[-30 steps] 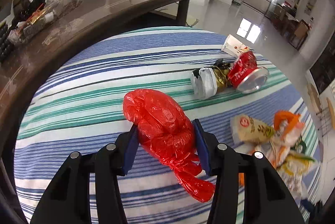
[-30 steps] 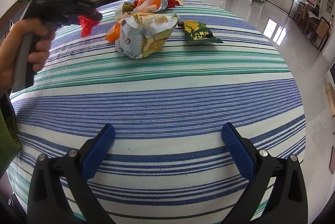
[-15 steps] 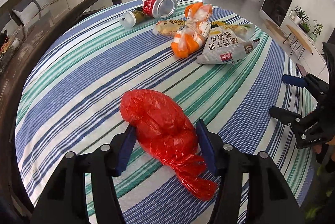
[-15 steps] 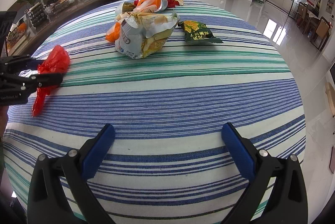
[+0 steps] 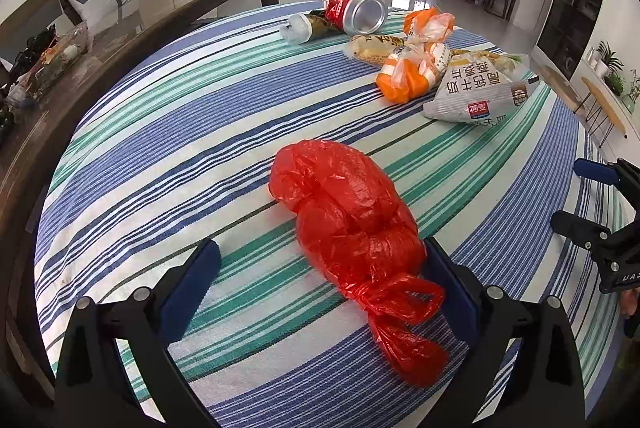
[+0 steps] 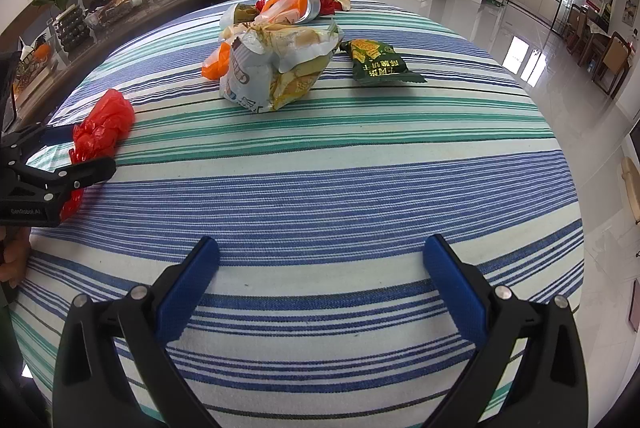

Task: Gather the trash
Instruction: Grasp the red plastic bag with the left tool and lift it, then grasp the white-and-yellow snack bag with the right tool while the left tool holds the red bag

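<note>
The left gripper [image 5: 320, 268] has just been opening and stands wide apart around the red bag [image 5: 352, 228], so it should lift straight up and leave the bag lying still on the near left of the striped cloth [image 5: 160, 148].

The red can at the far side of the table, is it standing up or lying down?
Lying down. The red can rests on its side on the striped tablecloth, its round silver end facing the camera.

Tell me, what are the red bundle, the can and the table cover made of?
Red bundle: thin glossy plastic film, judging by its crinkles, shine and knotted tail; likely a bag. Can: metal, probably aluminium, with a bare silvery base and red printed side. Table cover: woven cloth, matte, with a visible weave in blue, green and white stripes.
</note>
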